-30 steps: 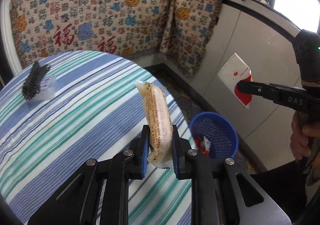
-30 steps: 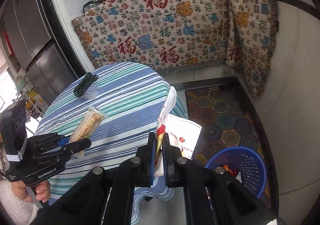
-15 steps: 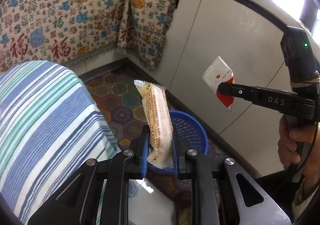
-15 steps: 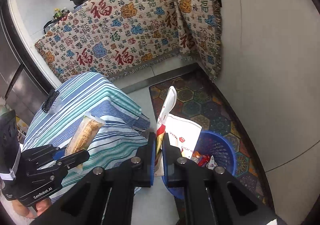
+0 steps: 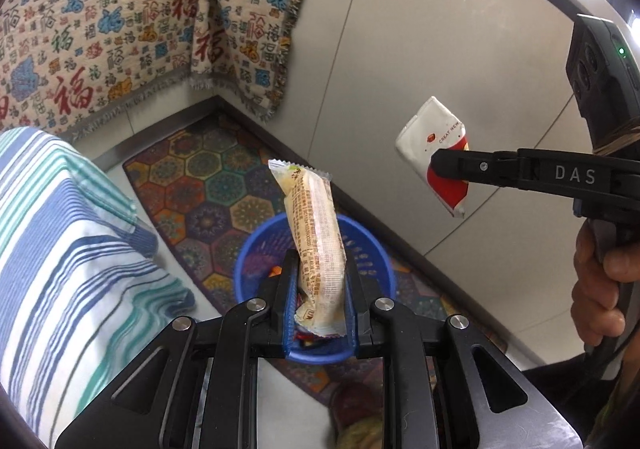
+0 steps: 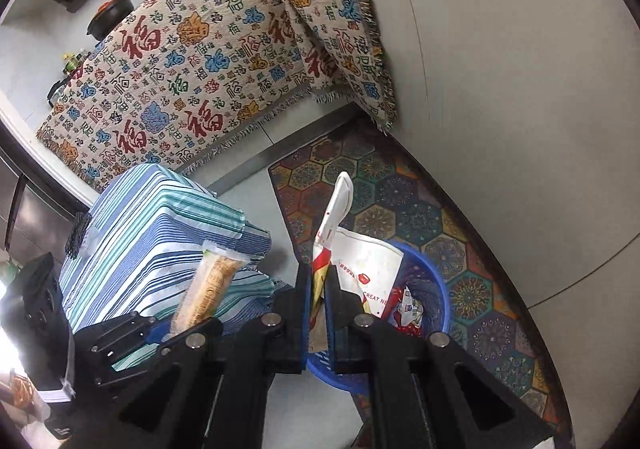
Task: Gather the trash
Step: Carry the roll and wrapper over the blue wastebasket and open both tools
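My left gripper (image 5: 318,289) is shut on a tan snack wrapper (image 5: 316,233) and holds it upright above the blue trash basket (image 5: 248,249) on the floor. My right gripper (image 6: 317,289) is shut on a flattened white and red paper pouch (image 6: 360,261), held over the same basket (image 6: 434,281), which has wrappers in it. The right gripper with its pouch (image 5: 436,149) shows at the right of the left wrist view. The left gripper with its wrapper (image 6: 208,285) shows at the lower left of the right wrist view.
A table with a blue and green striped cloth (image 5: 60,249) stands left of the basket. A patterned hexagon rug (image 6: 400,189) lies under the basket. White cabinet fronts (image 5: 440,29) rise behind it. A black item (image 6: 78,233) lies on the table (image 6: 152,233).
Both grippers have swung from over the table towards the floor and now hang over the blue basket, each still holding its piece of trash.
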### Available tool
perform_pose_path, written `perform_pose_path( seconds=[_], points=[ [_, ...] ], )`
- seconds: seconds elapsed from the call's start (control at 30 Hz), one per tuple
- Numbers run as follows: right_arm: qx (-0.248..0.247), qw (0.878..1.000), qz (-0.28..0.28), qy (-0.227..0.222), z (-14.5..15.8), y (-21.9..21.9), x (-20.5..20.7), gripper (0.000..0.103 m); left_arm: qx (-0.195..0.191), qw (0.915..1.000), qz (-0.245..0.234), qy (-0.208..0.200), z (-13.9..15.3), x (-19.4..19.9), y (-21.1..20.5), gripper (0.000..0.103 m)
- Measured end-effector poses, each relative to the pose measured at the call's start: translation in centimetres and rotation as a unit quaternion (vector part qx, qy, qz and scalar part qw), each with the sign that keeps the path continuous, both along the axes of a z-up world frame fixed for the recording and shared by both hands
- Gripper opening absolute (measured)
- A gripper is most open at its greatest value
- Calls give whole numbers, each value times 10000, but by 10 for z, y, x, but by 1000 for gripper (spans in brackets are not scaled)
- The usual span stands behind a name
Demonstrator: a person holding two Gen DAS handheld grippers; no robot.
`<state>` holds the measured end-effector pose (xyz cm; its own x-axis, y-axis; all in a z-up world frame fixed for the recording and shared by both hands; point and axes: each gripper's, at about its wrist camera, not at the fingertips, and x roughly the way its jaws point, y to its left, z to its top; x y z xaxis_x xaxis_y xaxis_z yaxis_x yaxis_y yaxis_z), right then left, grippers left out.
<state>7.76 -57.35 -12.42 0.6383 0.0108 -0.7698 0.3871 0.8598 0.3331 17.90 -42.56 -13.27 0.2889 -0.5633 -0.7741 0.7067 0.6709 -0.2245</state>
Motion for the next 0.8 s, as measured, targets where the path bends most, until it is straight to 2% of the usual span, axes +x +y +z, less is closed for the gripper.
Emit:
perform_pose_path(
  seconds=[0.3, 0.53, 0.6, 0.67, 0.8],
  points=[
    [96, 9995, -24, 302, -23, -11, 3, 7, 91, 9997, -199, 98, -19, 2, -27, 19],
    [164, 9993, -5, 348, -36, -20, 2, 10, 121, 9989, -429, 121, -37, 2, -46, 22],
    [154, 9992, -66, 369, -40, -23, 4, 15, 103, 9990, -423, 85, -42, 5, -49, 33],
    [149, 9991, -104, 377, -40, -27, 5, 28, 56, 9991, -409, 111, -46, 10, -50, 43],
    [98, 9994, -207, 258, -35, -31, 3, 29, -100, 9994, -298, 149, -42, 15, -42, 57]
  ],
)
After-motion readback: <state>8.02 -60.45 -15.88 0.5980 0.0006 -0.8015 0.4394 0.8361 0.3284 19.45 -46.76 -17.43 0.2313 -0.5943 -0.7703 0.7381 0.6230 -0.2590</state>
